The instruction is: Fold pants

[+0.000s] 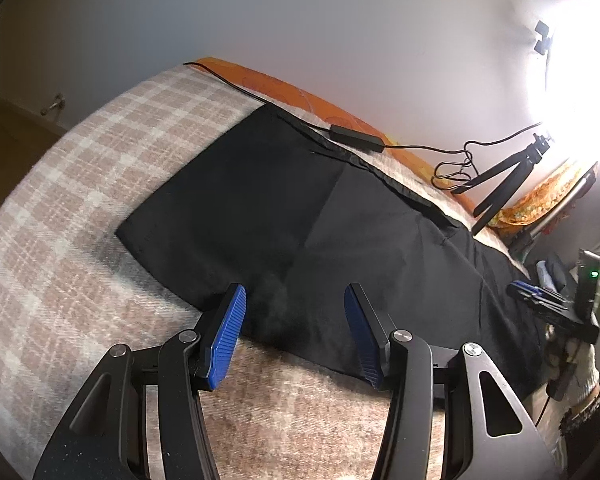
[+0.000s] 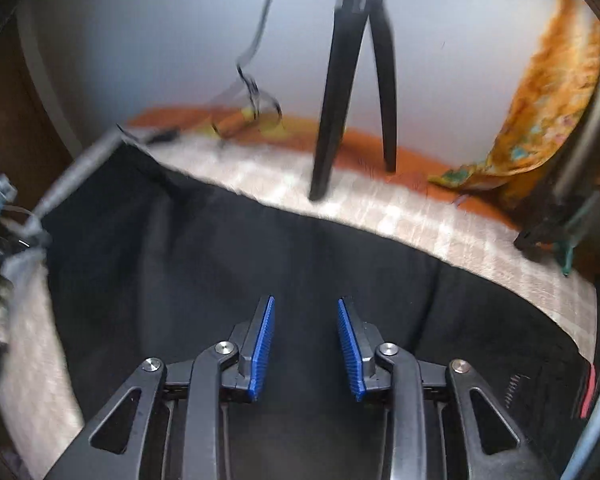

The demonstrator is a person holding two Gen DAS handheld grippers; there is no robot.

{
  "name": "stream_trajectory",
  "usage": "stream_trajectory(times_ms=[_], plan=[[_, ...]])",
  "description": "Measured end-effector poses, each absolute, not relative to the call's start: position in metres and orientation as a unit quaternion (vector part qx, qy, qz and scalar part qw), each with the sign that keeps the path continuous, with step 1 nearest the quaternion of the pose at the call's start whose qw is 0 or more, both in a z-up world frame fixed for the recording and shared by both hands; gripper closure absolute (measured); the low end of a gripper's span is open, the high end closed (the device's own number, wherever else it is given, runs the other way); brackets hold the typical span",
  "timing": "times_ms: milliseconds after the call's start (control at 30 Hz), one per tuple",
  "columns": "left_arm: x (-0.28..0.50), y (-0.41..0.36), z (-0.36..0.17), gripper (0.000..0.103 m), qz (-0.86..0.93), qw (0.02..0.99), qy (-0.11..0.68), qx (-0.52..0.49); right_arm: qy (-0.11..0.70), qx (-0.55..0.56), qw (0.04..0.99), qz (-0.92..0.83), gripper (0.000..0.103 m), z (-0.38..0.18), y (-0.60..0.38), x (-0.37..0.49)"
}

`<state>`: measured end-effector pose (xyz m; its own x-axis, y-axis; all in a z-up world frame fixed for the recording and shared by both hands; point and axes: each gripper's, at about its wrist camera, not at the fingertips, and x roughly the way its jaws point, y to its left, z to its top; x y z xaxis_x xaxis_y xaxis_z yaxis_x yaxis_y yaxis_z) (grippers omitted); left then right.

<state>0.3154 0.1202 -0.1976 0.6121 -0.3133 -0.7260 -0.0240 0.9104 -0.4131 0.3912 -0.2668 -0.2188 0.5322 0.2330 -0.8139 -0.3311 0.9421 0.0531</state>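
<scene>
The left gripper [image 1: 294,328], black with ribbed blue pads, hangs with its jaws parted and nothing between them, poised over the near edge of the black fabric pants [image 1: 284,216]. The pants lie flat and spread lengthwise across a bed covered by a beige and white checked blanket [image 1: 72,184]. One layer of the cloth is doubled over the other, leaving a diagonal fold line through the middle.

The right gripper [image 2: 306,340], of the same make, is also released: its jaws stand apart above the dark cloth, gripping nothing. In the left wrist view it appears at the far right, held by a hand in a pale knitted glove [image 1: 580,364].

Beyond the pants, a black power adapter with its cable [image 1: 356,138] rests on the blanket near the bed's far edge, where an orange sheet [image 1: 300,94] shows. A small black tripod [image 2: 352,92] stands on the blanket past the pants, by a white wall. An orange patterned cloth [image 2: 540,108] hangs to its right. The right wrist view is blurred.
</scene>
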Motion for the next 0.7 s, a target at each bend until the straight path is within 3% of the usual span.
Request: stream_trajectory(times_ms=[200, 367, 500, 700], plan=[[0.312, 0.132, -0.201, 0.053, -0.074, 0.879, 0.43, -0.192, 0.461, -0.045, 0.882, 0.086, 0.079, -0.236, -0.285, 0.417], [0.302, 0.168, -0.205, 0.052, -0.051, 0.862, 0.422, -0.274, 0.469, -0.035, 0.879, 0.073, 0.079, -0.236, -0.293, 0.425], [0.297, 0.197, -0.214, 0.045, -0.058, 0.828, 0.417, -0.369, 0.472, -0.032, 0.878, 0.069, 0.076, -0.235, -0.292, 0.428], [0.308, 0.193, -0.216, 0.037, -0.076, 0.823, 0.408, -0.388, 0.475, -0.034, 0.877, 0.07, 0.076, -0.234, -0.29, 0.427]])
